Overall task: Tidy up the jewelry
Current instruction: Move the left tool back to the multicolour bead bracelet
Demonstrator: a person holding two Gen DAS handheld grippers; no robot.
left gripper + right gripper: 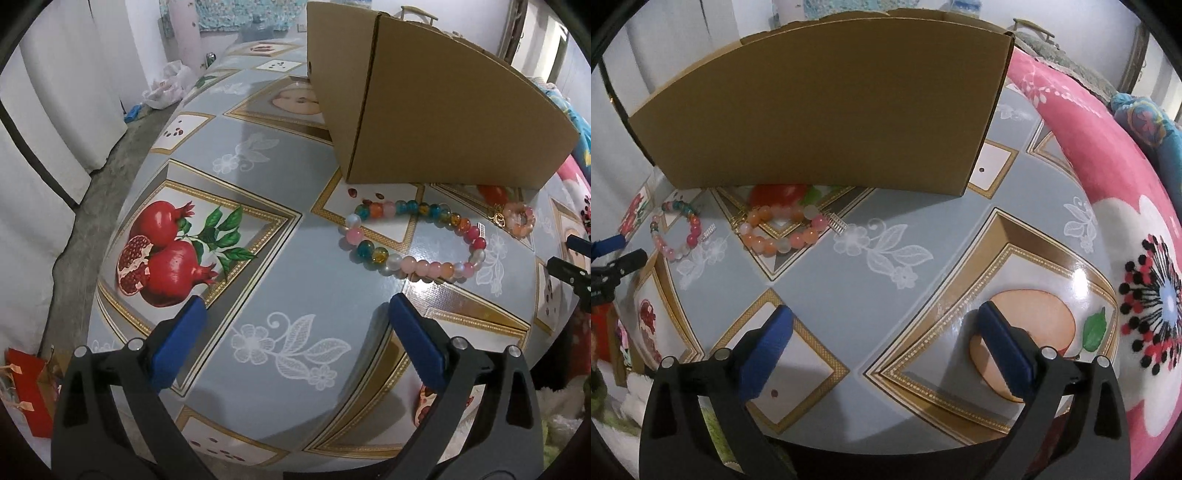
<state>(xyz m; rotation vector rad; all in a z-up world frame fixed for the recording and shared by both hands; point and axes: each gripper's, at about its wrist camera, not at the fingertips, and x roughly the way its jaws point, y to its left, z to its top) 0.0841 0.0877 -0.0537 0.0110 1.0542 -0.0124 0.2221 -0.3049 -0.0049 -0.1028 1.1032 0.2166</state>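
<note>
Jaws of the left gripper (295,314) and right gripper (884,321) stand wide apart over the patterned tablecloth (258,229) with nothing between them, the multicoloured bead bracelet (413,236) at one o'clock from the left, the orange-pink bracelet (783,230) at eleven o'clock from the right, both near the cardboard box (820,118).

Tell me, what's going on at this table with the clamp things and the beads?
A person holds a two-finger gripper in each hand over a patterned table. Both the left gripper and the right gripper are open and hold nothing. Two bead bracelets lie on the table in front of a cardboard box: a multicoloured bracelet and an orange and pink bracelet. Neither has been picked up yet, so the tidying seems only about to start.
</note>
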